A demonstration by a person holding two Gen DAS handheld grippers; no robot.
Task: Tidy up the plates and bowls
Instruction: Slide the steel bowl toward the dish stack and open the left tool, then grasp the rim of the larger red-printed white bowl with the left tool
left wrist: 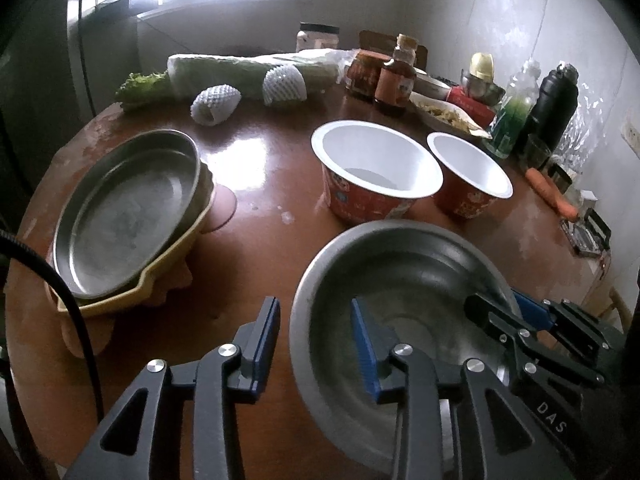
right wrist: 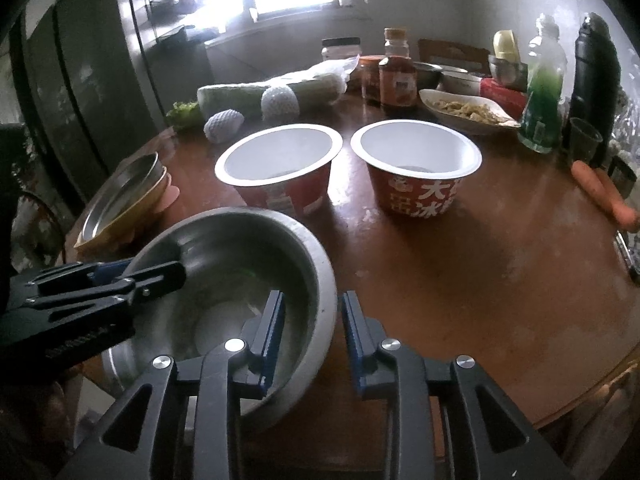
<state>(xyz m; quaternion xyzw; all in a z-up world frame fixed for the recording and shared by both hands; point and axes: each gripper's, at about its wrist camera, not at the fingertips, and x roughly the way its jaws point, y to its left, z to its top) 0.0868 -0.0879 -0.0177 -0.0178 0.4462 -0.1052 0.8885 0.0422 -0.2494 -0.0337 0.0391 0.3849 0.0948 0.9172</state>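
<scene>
My left gripper (left wrist: 314, 344) straddles the near left rim of the steel bowl (left wrist: 404, 264), one finger outside, the other inside; the fingers are spread and neither pad presses the metal. My right gripper (right wrist: 312, 336) straddles the bowl's near right rim the same way, fingers apart with a gap to the rim on either side. The steel bowl sits on the brown table (right wrist: 460, 280), close to its near edge. Just beyond it stand two red paper bowls (right wrist: 280, 168) side by side, white inside and apart from each other. To the far left a steel plate (left wrist: 124, 216) rests tilted in a yellow dish (left wrist: 160, 284). A carrot (right wrist: 604, 194) lies near the right edge.
</scene>
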